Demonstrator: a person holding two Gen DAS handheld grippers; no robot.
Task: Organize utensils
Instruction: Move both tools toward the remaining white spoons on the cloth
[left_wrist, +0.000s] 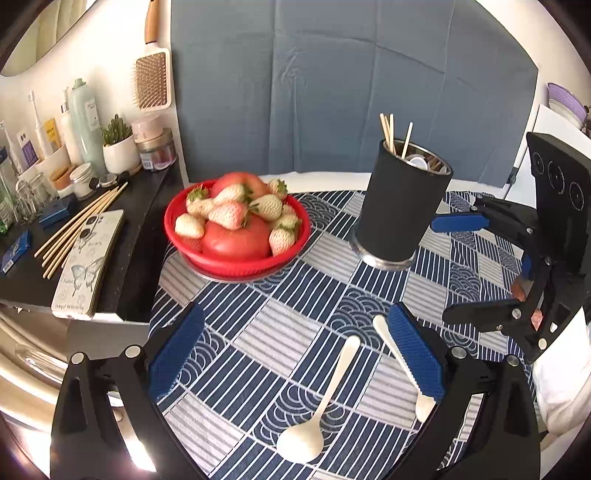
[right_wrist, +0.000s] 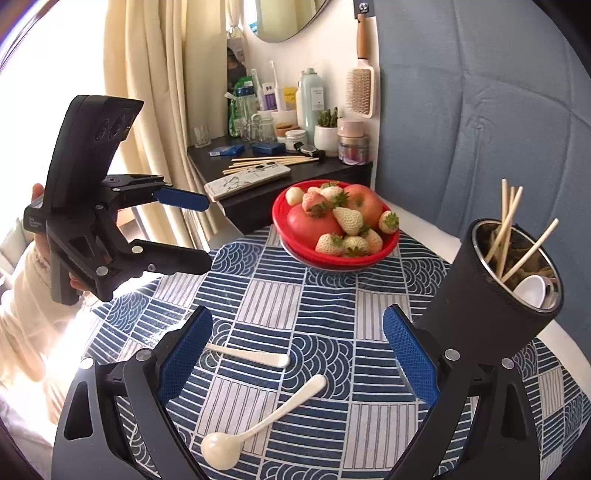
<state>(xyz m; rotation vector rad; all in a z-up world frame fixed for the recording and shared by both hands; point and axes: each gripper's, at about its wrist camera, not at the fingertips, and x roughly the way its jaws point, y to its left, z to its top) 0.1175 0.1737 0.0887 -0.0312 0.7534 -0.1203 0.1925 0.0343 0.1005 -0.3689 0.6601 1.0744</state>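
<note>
Two white spoons lie on the blue patterned tablecloth (left_wrist: 258, 317). The near spoon (left_wrist: 319, 402) (right_wrist: 266, 413) lies between the fingers in both wrist views. The second spoon (left_wrist: 391, 343) (right_wrist: 251, 356) is partly hidden behind a finger. A black utensil holder (left_wrist: 402, 210) (right_wrist: 491, 291) stands upright at the back right, with chopsticks and a white spoon inside. My left gripper (left_wrist: 295, 354) (right_wrist: 195, 230) is open and empty above the spoons. My right gripper (right_wrist: 297, 354) (left_wrist: 456, 269) is also open and empty, close beside the holder.
A red bowl (left_wrist: 236, 266) (right_wrist: 332, 262) of strawberries and red fruit sits behind the spoons. A dark side shelf (left_wrist: 140, 206) (right_wrist: 258, 199) to the left carries loose chopsticks (left_wrist: 81, 229), a phone, bottles and jars. A person's hand (right_wrist: 37, 192) holds the left gripper.
</note>
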